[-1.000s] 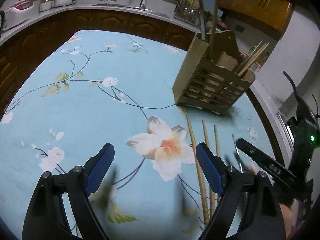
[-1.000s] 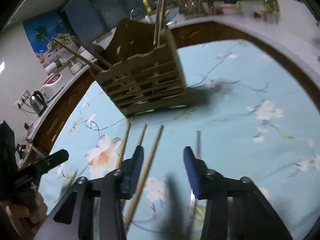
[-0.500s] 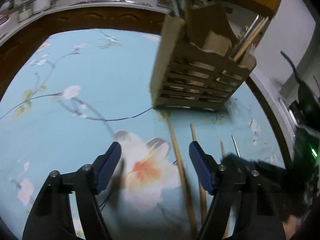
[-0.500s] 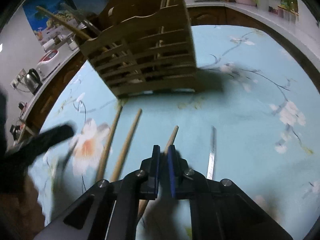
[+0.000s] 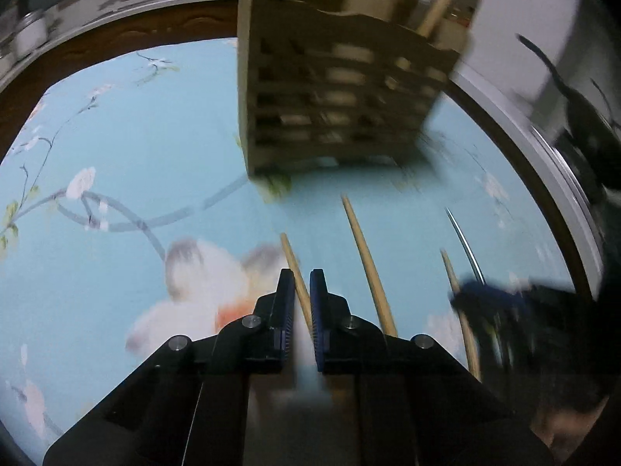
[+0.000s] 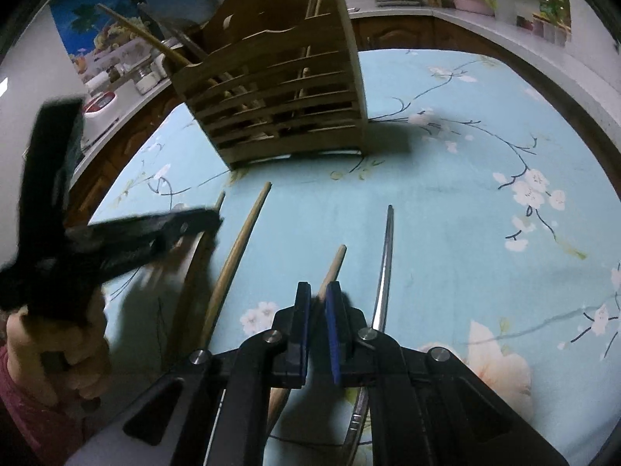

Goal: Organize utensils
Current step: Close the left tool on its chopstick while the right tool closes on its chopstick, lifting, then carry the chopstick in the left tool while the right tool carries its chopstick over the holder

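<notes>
Two grips on | left gripper clamped on leftmost chopstick | right gripper clamped on right chopstick | light, stiff, kinda slick, so pinch mid-shaft | holder far

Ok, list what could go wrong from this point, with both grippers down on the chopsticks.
1. The left gripper and right gripper each clamp one wooden chopstick near one end, so each long stick may pivot or slip when lifted.
2. A loose chopstick and a metal utensil lie close beside the gripped ones; lifting could knock them.
3. The wooden holder already has sticks leaning out, which could block insertion.
</notes>
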The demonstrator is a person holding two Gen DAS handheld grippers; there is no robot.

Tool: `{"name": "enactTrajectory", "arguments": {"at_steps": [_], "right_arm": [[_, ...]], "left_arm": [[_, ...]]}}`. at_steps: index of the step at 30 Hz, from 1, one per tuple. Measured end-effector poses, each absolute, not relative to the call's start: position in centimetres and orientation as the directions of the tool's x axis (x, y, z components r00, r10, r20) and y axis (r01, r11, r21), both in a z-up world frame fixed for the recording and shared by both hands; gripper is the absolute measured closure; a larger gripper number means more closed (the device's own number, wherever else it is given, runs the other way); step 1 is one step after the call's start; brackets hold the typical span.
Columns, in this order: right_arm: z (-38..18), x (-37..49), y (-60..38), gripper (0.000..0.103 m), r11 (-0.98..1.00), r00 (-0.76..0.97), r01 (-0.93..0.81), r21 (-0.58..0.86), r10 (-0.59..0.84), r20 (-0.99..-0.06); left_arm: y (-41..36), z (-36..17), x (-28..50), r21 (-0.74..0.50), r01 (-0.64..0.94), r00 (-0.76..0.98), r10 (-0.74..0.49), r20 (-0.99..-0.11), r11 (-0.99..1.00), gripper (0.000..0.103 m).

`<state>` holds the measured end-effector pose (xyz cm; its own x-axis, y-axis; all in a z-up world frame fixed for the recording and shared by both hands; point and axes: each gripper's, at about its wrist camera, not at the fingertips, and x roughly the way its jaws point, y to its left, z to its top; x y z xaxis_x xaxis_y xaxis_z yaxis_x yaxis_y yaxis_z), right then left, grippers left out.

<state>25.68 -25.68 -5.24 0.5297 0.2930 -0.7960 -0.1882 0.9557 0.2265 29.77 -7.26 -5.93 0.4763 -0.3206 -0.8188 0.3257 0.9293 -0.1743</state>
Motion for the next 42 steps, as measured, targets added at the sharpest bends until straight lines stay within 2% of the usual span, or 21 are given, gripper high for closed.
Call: {"name": "enactTrajectory", "arguments": {"at_steps": [5, 12, 17, 21, 26, 36, 42], "right_arm": [[-5.2, 25.8, -25.3, 0.093, 0.957, 0.521, -0.199, 0.213, 0.287, -0.804], [-5.2, 26.5, -24.7, 0.092, 0.965, 0.509, -0.164, 0.203, 0.259, -0.821], [-5.5, 27.0, -24.8, 0.091, 0.965, 0.514, -0.118, 0.234, 0.261, -0.817], [-5.5, 26.7, -24.0, 0.090, 0.975, 0.534, -0.130, 0.180, 0.222, -0.816], [-5.3, 26.8, -24.5, 0.097, 0.965, 0.519, -0.132, 0.227, 0.262, -0.814], [0.1, 22.7, -25.2, 0.097, 0.931, 0.610, -0.187, 0.314, 0.360, -0.706], [5.5, 20.1, -25.9, 0.097, 0.912, 0.698, -0.236, 0.336, 0.400, -0.594]], "left_arm": [[-5.6, -5.7, 27.3, -0.214, 0.347, 0.434, -0.359, -0.826, 0.913, 0.096], [-6.0, -5.4, 28.1, -0.192, 0.312, 0.437, -0.320, -0.841, 0.930, 0.093], [-7.0, -5.5, 27.8, -0.128, 0.342, 0.455, -0.284, -0.844, 0.931, 0.093], [-6.7, -5.7, 28.0, -0.142, 0.338, 0.461, -0.295, -0.837, 0.931, 0.097], [-6.4, -5.4, 27.9, -0.181, 0.327, 0.453, -0.322, -0.832, 0.928, 0.098], [-3.0, 0.5, 23.0, -0.258, 0.314, 0.562, -0.398, -0.725, 0.914, 0.098], [-0.3, 5.4, 20.1, -0.303, 0.311, 0.648, -0.434, -0.626, 0.901, 0.098]]}}
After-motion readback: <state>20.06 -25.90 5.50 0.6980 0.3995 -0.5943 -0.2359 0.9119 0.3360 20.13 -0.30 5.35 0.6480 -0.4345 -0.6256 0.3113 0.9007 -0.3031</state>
